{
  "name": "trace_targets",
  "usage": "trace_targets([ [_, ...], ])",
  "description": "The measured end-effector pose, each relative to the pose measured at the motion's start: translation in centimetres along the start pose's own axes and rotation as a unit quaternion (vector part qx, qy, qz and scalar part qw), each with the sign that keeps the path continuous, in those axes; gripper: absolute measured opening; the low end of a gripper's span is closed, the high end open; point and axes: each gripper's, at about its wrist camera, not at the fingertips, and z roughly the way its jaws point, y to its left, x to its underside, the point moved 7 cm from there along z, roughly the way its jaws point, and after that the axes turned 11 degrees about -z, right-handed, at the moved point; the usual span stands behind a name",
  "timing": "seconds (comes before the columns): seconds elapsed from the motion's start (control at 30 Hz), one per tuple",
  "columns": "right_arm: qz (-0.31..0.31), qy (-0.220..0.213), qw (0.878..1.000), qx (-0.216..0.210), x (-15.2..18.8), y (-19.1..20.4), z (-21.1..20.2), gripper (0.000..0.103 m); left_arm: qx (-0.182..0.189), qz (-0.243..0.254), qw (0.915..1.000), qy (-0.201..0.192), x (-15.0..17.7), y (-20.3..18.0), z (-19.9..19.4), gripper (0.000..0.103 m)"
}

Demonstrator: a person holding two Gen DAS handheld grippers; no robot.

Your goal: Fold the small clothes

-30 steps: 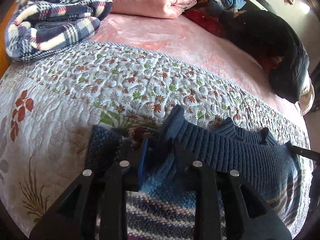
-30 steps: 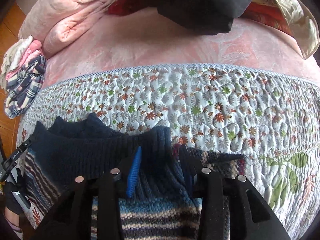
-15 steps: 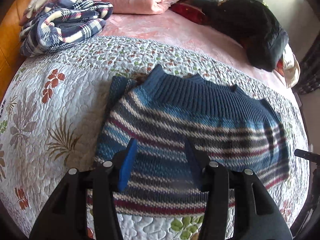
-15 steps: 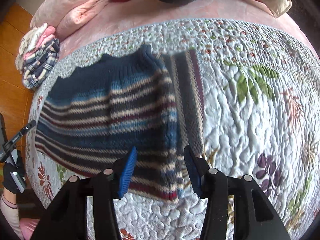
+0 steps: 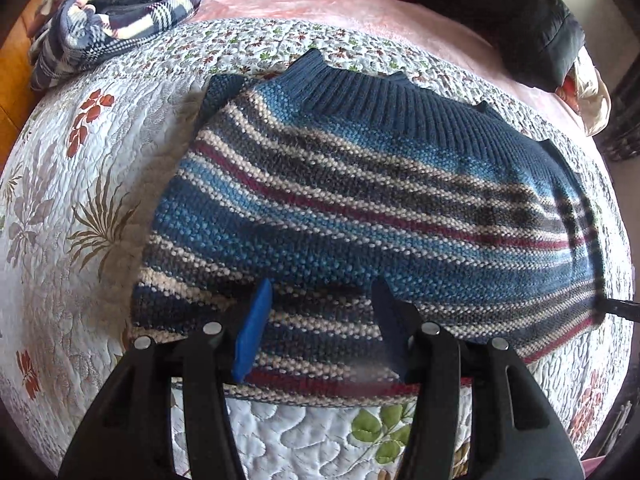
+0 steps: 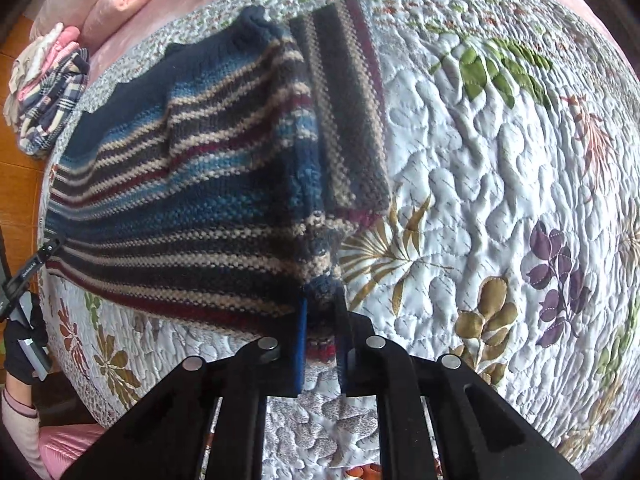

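A striped knit sweater [image 5: 360, 200] with a dark blue ribbed collar lies flat on the floral quilt [image 5: 80, 208]. One sleeve is folded in along its side [image 6: 348, 100]. My left gripper [image 5: 320, 304] hovers open over the sweater's near hem, with nothing between its fingers. In the right wrist view the same sweater [image 6: 180, 184] spreads to the left. My right gripper [image 6: 321, 312] is shut on its near corner, and knit fabric is bunched between the blue pads.
A plaid blanket [image 5: 116, 12] and pink bedding lie at the far left of the bed. A black jacket [image 5: 520, 20] lies at the far right. In the right wrist view, bare quilt [image 6: 500, 160] stretches right of the sweater, and a gloved hand [image 6: 20, 340] shows at the left edge.
Both grippers drew back from the collar end toward the near hem. The left gripper stays open over the hem. The right gripper, open half a second ago, has shut on the sweater's corner.
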Motion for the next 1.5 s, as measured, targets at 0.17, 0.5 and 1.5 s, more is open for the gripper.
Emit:
trace_targets([
  [0.17,0.000,0.002,1.000,-0.005,0.1,-0.2,0.5,0.013,-0.007,0.010,0.9999,0.003,0.3,0.2,0.9,0.052],
  [0.5,0.031,-0.092,0.994,-0.049,-3.2,-2.0,-4.3,0.075,0.046,-0.007,0.9982,-0.039,-1.7,-2.7,-1.9,0.057],
  [1.5,0.093,-0.081,0.987,-0.106,-5.1,-2.7,0.3,0.035,0.037,0.024,0.9988,-0.021,-2.2,-3.6,1.8,0.065],
])
